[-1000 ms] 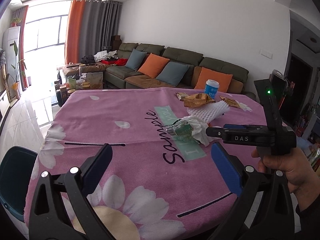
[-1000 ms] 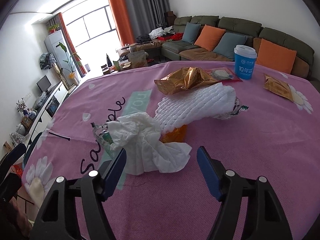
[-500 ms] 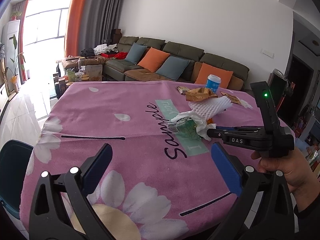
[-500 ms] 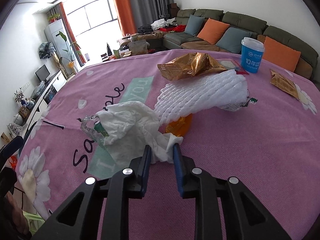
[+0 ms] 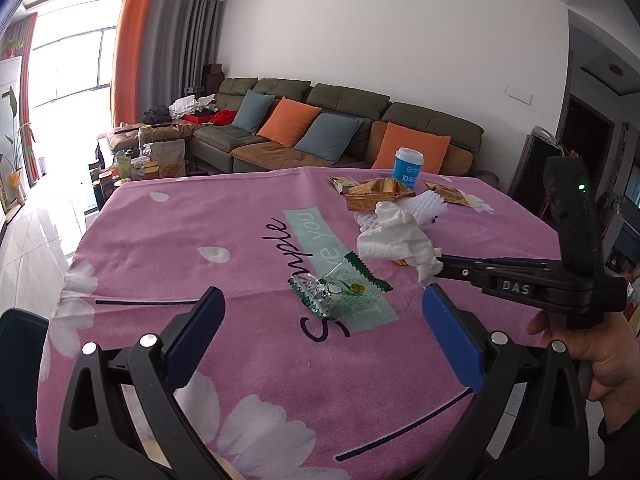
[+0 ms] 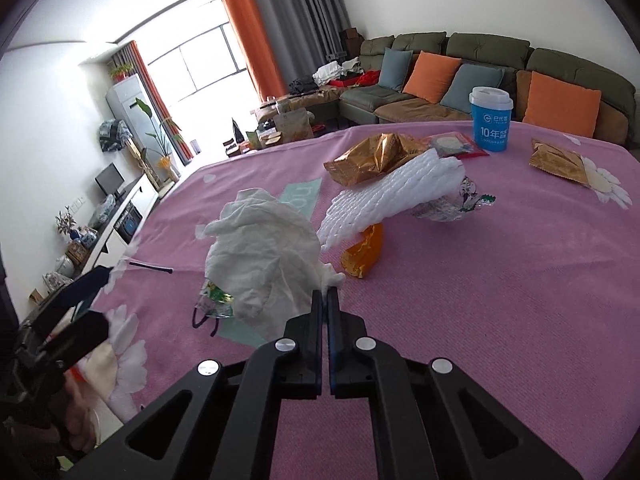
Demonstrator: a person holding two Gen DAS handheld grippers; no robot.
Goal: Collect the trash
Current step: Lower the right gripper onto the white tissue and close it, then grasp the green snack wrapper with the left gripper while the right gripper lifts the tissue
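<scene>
Crumpled white tissue (image 5: 394, 236) is seen in the left wrist view pinched at its near corner by the right gripper (image 5: 438, 266), lifted above the pink tablecloth (image 5: 224, 232). The left gripper (image 5: 320, 328) is spread wide, with a green wrapper (image 5: 340, 290) lying just beyond its fingers. In the right wrist view, the tissue (image 6: 264, 252) is clamped between the closed fingers (image 6: 316, 312), left of the white foam net (image 6: 392, 196).
</scene>
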